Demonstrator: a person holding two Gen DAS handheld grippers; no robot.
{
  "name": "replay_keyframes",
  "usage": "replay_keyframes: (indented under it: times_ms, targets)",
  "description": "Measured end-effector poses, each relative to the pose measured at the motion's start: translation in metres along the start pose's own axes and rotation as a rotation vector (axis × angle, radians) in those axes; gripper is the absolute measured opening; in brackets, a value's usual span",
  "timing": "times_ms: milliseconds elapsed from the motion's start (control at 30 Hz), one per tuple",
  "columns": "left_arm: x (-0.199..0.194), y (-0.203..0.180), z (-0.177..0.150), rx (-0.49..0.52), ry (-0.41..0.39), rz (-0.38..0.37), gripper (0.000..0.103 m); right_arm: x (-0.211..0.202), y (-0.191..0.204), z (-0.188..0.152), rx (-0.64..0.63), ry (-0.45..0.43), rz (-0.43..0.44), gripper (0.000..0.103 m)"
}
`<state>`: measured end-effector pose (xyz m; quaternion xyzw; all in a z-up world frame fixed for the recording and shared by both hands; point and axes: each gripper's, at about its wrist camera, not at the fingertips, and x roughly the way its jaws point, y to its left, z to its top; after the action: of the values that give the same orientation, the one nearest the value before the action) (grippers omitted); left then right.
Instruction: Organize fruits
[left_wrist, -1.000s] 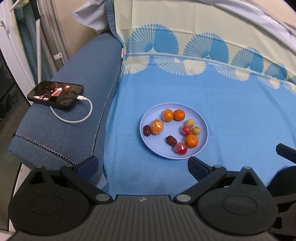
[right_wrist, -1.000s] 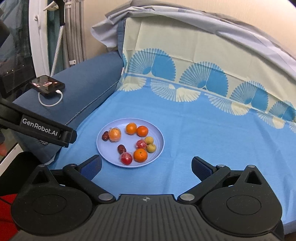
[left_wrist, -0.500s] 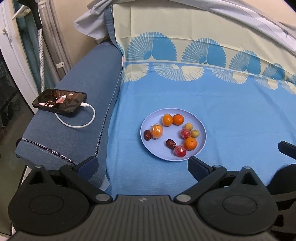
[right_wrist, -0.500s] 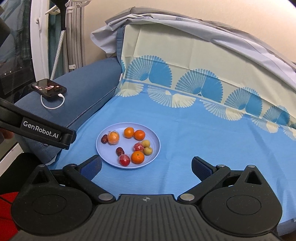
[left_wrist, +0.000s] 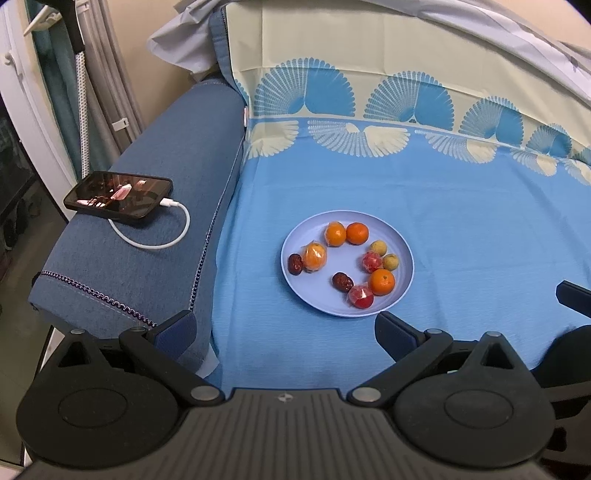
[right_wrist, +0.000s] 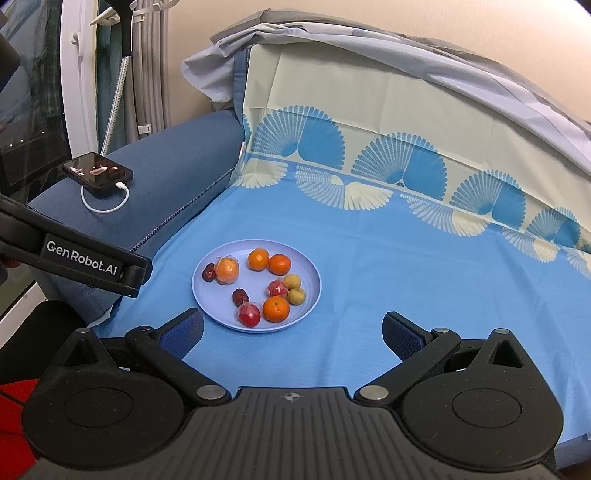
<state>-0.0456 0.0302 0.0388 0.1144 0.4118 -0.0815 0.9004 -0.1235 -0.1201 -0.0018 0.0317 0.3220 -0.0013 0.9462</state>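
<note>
A pale blue plate (left_wrist: 314, 291) (right_wrist: 207, 299) lies on the blue cloth. It holds several small oranges, among them one in clear wrap (left_wrist: 314, 256) (right_wrist: 226, 270), two red wrapped fruits (left_wrist: 360, 297) (right_wrist: 248, 314), two dark dates (left_wrist: 342, 281) (right_wrist: 240, 296) and two yellowish round fruits (left_wrist: 390, 261) (right_wrist: 296, 296). My left gripper (left_wrist: 284, 334) hovers open just short of the plate's near rim, with nothing in it. My right gripper (right_wrist: 293, 332) also stands open and empty before the plate. The left gripper's body (right_wrist: 77, 254) shows at the left of the right wrist view.
A black phone (left_wrist: 118, 196) (right_wrist: 98, 171) with a white cable lies on the dark blue sofa arm (left_wrist: 147, 236) left of the plate. The patterned cloth rises up the backrest (left_wrist: 406, 85) behind. A window frame and curtains stand at the far left.
Both grippers have drawn back and lifted, so the plate looks smaller and farther away. The fruits have not moved.
</note>
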Motion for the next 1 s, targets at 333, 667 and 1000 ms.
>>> replay_keyframes:
  times_ms: [333, 667, 1000]
  targets:
    - [-0.0001, -0.0019, -0.0008, 0.009, -0.001, 0.005, 0.103, 0.0004, 0.0003, 0.0, 0.001, 0.002, -0.001, 0.102]
    - [0.0008, -0.0028, -0.0016, 0.016, 0.004, 0.004, 0.103, 0.0007, 0.0008, 0.0, 0.001, 0.002, -0.001, 0.102]
    - [0.0026, -0.0023, -0.0023, 0.017, 0.008, 0.006, 0.103, 0.0009, 0.0009, 0.0, 0.002, 0.003, -0.001, 0.102]
